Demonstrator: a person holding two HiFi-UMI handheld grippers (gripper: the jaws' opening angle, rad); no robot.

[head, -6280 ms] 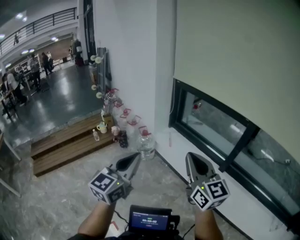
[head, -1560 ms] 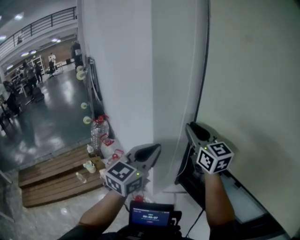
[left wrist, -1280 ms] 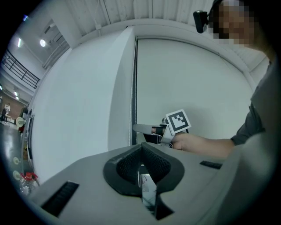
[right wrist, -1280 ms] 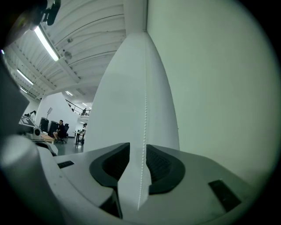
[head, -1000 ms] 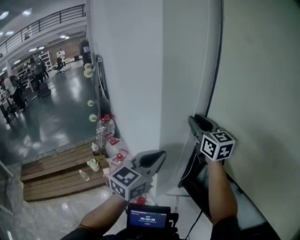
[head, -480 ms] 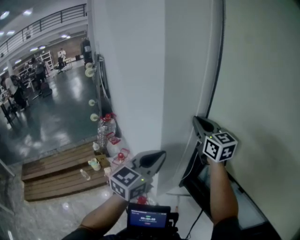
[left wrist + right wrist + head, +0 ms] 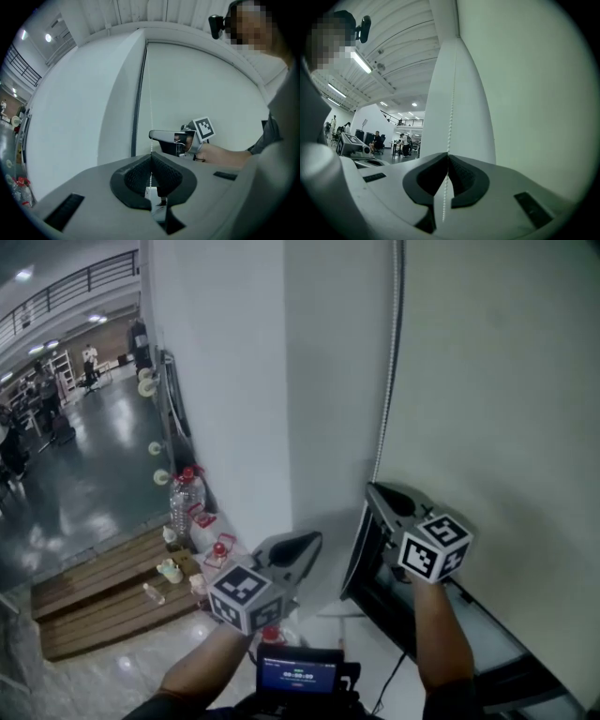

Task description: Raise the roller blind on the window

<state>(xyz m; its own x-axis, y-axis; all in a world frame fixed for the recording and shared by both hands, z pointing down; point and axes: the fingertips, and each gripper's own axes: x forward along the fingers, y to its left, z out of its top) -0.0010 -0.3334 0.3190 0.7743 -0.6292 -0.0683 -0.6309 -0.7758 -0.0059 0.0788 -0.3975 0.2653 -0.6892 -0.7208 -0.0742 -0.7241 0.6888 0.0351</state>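
now left tool (image 7: pixel 314 540) and right tool (image 7: pixel 372 489) shut on white bead chain (image 7: pixel 450 117) beside pale blind (image 7: pixel 497 381)

The roller blind (image 7: pixel 497 381) hangs at the right, and the window frame (image 7: pixel 373 592) shows under its lower edge. Just left of the blind, the chain (image 7: pixel 387 371) hangs down beside the wall (image 7: pixel 234 381). The chain passes between the jaws of the right gripper (image 7: pixel 377 495), which is in front of the blind's left edge. The left gripper (image 7: pixel 309 542) is lower and further left, in front of the wall. Further left again, bottles (image 7: pixel 183 502) stand at the foot of the wall, with wooden steps (image 7: pixel 94 592) to their left. A small screen (image 7: pixel 300 676) sits lowest, between the two arms.
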